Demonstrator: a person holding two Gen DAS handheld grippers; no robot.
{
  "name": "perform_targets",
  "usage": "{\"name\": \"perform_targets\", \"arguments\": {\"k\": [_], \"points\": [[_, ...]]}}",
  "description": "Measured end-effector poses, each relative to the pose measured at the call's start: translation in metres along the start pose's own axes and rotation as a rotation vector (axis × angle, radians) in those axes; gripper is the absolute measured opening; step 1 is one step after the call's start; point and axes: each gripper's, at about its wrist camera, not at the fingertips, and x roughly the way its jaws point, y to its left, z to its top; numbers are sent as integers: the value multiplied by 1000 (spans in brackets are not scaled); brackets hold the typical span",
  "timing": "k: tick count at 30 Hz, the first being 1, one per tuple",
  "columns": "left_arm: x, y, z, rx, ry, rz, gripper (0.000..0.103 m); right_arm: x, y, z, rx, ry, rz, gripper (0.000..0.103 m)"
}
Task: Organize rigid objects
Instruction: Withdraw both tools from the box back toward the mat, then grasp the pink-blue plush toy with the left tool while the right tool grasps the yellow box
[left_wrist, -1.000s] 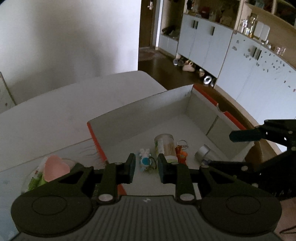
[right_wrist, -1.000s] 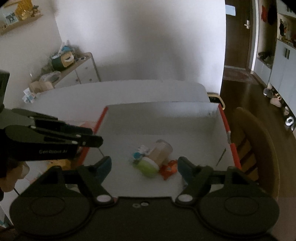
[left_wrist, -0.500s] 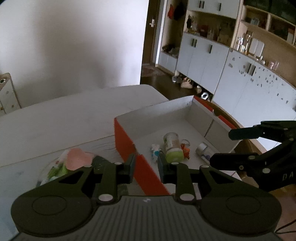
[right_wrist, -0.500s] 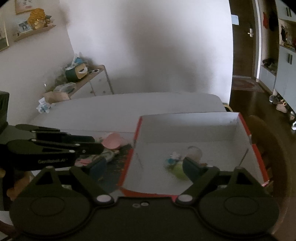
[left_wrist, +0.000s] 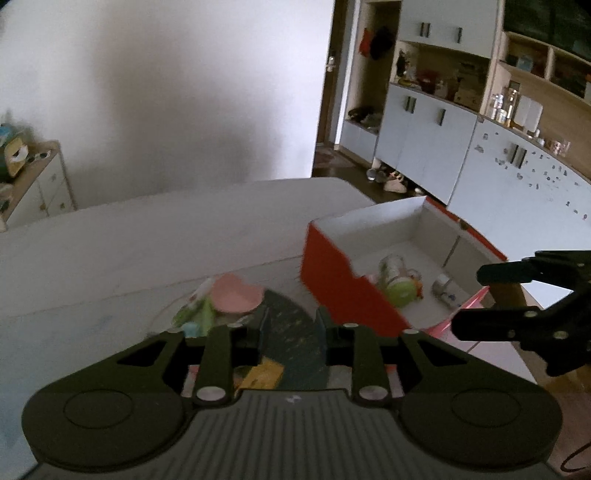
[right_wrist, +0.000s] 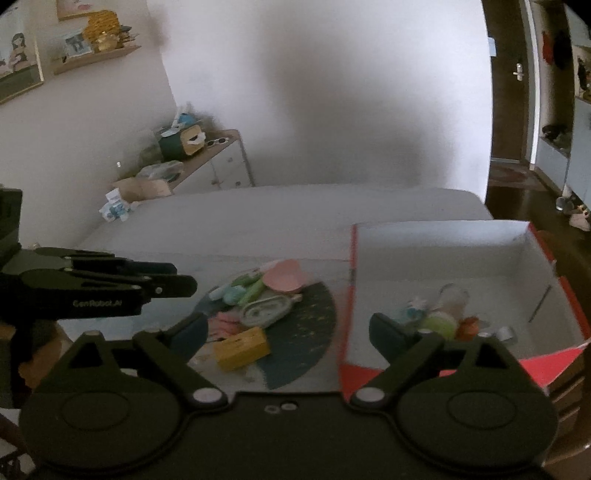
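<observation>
**Both claws swing off the box and back over the pile**

While you were carrying both hands across the table, each view slid away from the box and onto the dark mat where the loose things lie.

Left wrist view: a second ago your left claw looked straight down into the box, over the jar and the small figures on its floor. Now the box sits at the right, its red wall beside the right-hand finger, and the mat fills the gap between the fingers. The jar lies on its side on the box floor near the front wall, with a silver cylinder close to it toward the right wall. The jaws have just been opening from nearly shut; they stand narrow and apart, nothing between them, nothing touched. The pink disc lies at the mat's far edge, left of the box corner. The right claw pokes in from the right, over the box's near right corner.

Right wrist view: the box has shifted to the right half, and the pile now lies ahead. Your right claw has just been spreading and stands wide, empty, clear of everything. The yellow block lies on the mat's near left edge, just inside the left finger. An oval case and some green and blue pieces sit behind it. The left claw hangs over the table left of the mat.

I read this as the return leg: several pieces are boxed, the pile is still to sort, and the next pick seems to be starting.
</observation>
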Motion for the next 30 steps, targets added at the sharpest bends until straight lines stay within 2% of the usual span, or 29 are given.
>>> {"name": "perform_targets", "arguments": {"k": [1,2,7,9,12,22,30], "points": [[-1,7,-3,-10,3,1,41,2,5,-1,1,1,0,94],[-3,13,-6,-19,3,2,51,4,9,-2,2,3,3,94],[-7,42,-23,-30,20,10,55,14,30,-6,2,14,7,94],[-9,51,-31,-22,19,20,69,19,37,-8,-6,19,3,98],[-9,63,-45,-7,19,40,79,29,47,-11,-9,33,-8,100],[8,96,-83,-83,97,31,80,78,67,-22,-60,112,-21,101],[20,99,-102,-92,151,-2,80,118,74,-29,-140,184,-38,101]]}}
